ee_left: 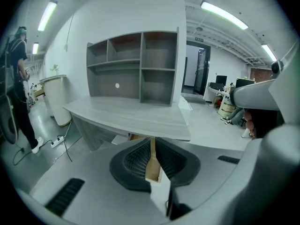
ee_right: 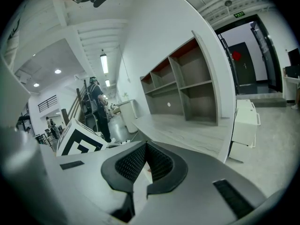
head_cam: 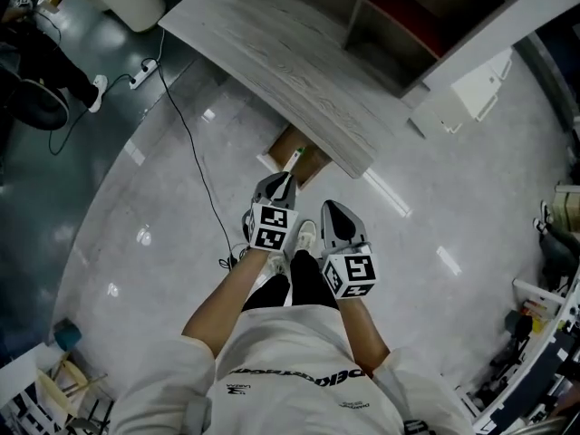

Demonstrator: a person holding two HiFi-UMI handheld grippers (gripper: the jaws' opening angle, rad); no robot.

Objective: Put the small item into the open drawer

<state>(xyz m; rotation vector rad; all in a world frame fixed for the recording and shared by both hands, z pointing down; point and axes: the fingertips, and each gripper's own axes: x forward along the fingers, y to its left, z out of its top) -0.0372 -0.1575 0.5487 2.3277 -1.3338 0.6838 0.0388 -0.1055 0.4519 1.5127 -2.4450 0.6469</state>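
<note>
Item: grey wood-grain tabletop [head_cam: 299, 80] carrying an open shelf unit [head_cam: 408, 25], over a glossy grey floor [head_cam: 163, 207]. Beneath the tabletop's near edge, the wooden drawer [head_cam: 288, 148] stands open. The small item [head_cam: 294, 159], a pale sliver with green, shows in it, apart from me. My left gripper [head_cam: 283, 181]: fingers [ee_left: 136, 161] nearly together with a thin slit, pinching nothing. My right gripper [head_cam: 333, 211]: fingers [ee_right: 129, 165] pressed together at the tips, empty. Open floor lies all round. A black cable [head_cam: 195, 166] runs left to a power strip [head_cam: 140, 73], and a white cabinet [head_cam: 462, 93] stands right. Writing: shirt print, unreadable.
</note>
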